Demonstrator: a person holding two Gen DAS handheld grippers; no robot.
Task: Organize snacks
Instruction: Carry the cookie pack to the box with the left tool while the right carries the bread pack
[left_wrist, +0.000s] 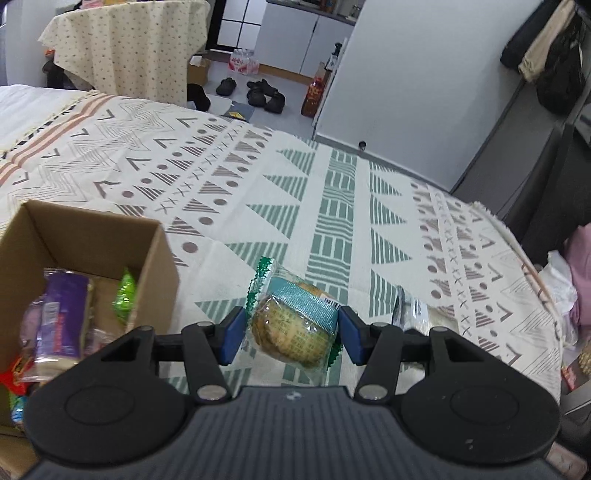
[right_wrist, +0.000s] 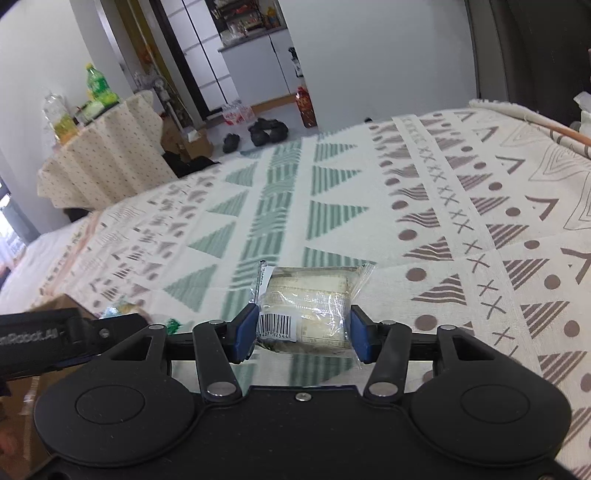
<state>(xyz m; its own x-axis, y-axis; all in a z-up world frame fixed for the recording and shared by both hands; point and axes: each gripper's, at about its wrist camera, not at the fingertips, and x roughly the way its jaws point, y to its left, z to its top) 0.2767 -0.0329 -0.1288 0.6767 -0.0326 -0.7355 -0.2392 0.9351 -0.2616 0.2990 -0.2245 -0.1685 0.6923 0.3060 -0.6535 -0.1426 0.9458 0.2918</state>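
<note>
My left gripper (left_wrist: 291, 332) is shut on a cracker packet (left_wrist: 291, 325) in clear wrap with a teal band and green ends, held just above the patterned cloth. A cardboard box (left_wrist: 157, 254) holding several snacks stands at its left. My right gripper (right_wrist: 301, 330) is shut on a clear-wrapped pale snack (right_wrist: 306, 299) with a barcode label, held over the cloth. This snack also shows in the left wrist view (left_wrist: 413, 310), to the right of the left gripper. The left gripper's body (right_wrist: 55, 336) shows at the left edge of the right wrist view.
The bed cover (left_wrist: 332, 192) with green and grey triangles stretches ahead. Beyond it are shoes (left_wrist: 266, 94) on the floor, a draped table (left_wrist: 129, 40) with bottles (right_wrist: 98, 85), and a white wall. Clothes and bags lie at the right edge (left_wrist: 576, 266).
</note>
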